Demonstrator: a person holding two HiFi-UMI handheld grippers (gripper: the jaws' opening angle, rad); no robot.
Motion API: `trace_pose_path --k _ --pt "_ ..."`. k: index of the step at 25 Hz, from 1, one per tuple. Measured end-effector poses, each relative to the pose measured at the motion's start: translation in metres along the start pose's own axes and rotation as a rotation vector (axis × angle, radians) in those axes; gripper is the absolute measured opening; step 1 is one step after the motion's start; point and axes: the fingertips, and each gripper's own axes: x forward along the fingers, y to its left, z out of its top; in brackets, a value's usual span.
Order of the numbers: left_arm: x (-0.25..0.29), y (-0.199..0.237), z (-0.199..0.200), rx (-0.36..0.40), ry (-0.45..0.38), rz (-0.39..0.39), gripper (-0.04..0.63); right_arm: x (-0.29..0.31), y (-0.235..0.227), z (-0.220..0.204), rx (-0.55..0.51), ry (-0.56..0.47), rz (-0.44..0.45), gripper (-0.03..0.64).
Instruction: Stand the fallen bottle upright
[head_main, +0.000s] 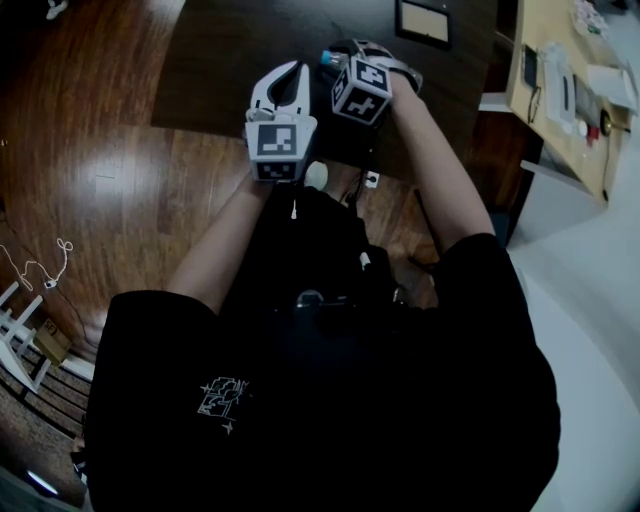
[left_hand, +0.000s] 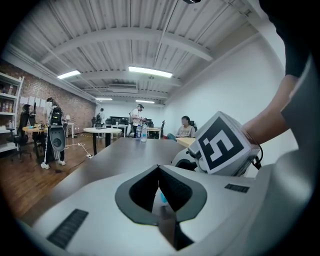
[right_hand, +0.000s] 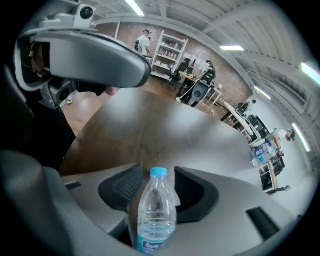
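- The bottle (right_hand: 156, 215) is clear plastic with a blue cap (right_hand: 158, 173), a blue label and some water low down. In the right gripper view it stands with the cap pointing to 12 o'clock. Its base is cut off by the bottom edge of the picture.
- It sits between the two jaws of the right gripper (right_hand: 157, 168). The jaws are spread wide, one dark pad at the bottle's 9 o'clock and one at its 3 o'clock. Neither pad presses on it, so the grip is released.
- In the head view only the blue cap shows, at 12 o'clock from the person, just beside the right gripper's marker cube (head_main: 360, 90).
- The left gripper (left_hand: 159, 167) is clenched. Its jaw tips meet, nothing is held, and a speck of the blue cap shows through the gap below them.
- In the head view the left gripper lies at 9 o'clock of the right one, close beside it. In the right gripper view it looms at 10 o'clock of the bottle.
- Both grippers are over a dark table (right_hand: 165, 125), which runs away toward 12 o'clock.
- Far off at the bottle's 3 o'clock, more bottles (right_hand: 257, 152) stand on another table.
- People stand by shelves at 12 to 1 o'clock.
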Motion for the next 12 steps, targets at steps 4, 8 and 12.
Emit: trace_pose_path --k 4,8,12 --pt "0.004 0.001 -0.007 -0.007 0.018 0.0 0.002 0.009 -0.001 0.004 -0.058 0.049 0.033 0.232" --pt "0.008 0.005 -0.009 -0.019 0.02 0.01 0.002 0.018 0.0 0.001 -0.068 0.07 0.047 0.232" --pt "0.008 0.015 -0.006 -0.02 0.011 0.019 0.002 0.026 -0.001 -0.003 -0.083 0.109 0.065 0.232"
